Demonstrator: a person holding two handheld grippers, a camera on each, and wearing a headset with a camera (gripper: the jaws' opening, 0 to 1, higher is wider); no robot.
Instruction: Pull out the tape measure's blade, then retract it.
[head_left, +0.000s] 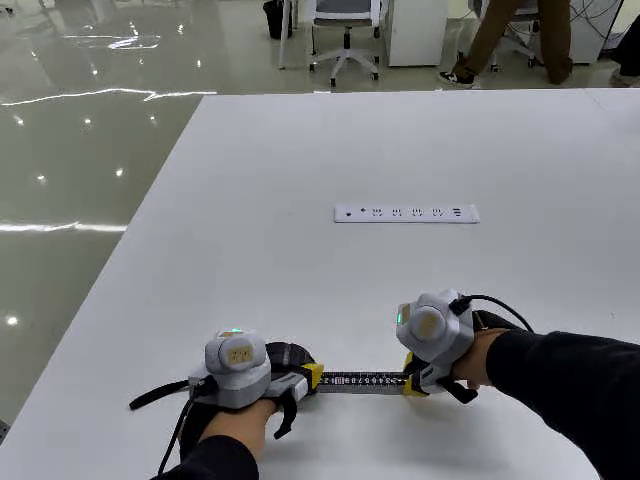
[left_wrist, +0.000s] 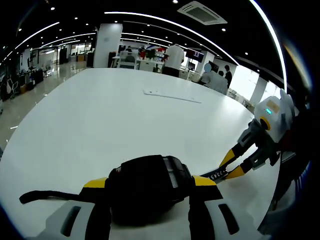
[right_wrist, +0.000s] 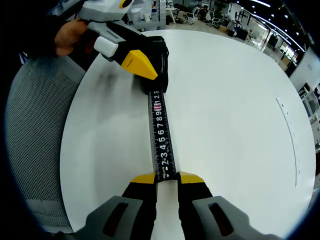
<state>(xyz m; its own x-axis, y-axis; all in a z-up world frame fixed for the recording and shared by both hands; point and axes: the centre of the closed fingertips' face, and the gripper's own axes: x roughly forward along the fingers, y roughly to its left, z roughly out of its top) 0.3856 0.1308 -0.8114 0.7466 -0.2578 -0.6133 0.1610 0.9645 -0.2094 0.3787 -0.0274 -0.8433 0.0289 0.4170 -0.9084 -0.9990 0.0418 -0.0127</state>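
The left gripper (left_wrist: 150, 183) is clamped on the black case of the tape measure (left_wrist: 149, 189), its yellow-tipped jaws pressed against either side. The right gripper (right_wrist: 161, 178) pinches the free end of the blade (right_wrist: 159, 134). The blade is drawn out a short way and lies flat between the two grippers, close to the near edge of the white table (head_left: 400, 150). A black strap (head_left: 155, 395) trails from the case across the table. Farther out a white power strip (head_left: 407, 213) lies flat, well apart from the tape. Beyond the table are a glossy floor (head_left: 80, 150) with lamp reflections, a swivel chair (head_left: 345, 30) and a person's legs (head_left: 510, 40) cut off at the top edge. The blade's hook is hidden between the right jaws. The printed numbers are readable in the right gripper view but are a blur in the head view. A grey mesh chair back (right_wrist: 35, 140) shows beside the table in the right gripper view. The left gripper view takes in ceiling light strips and distant people.
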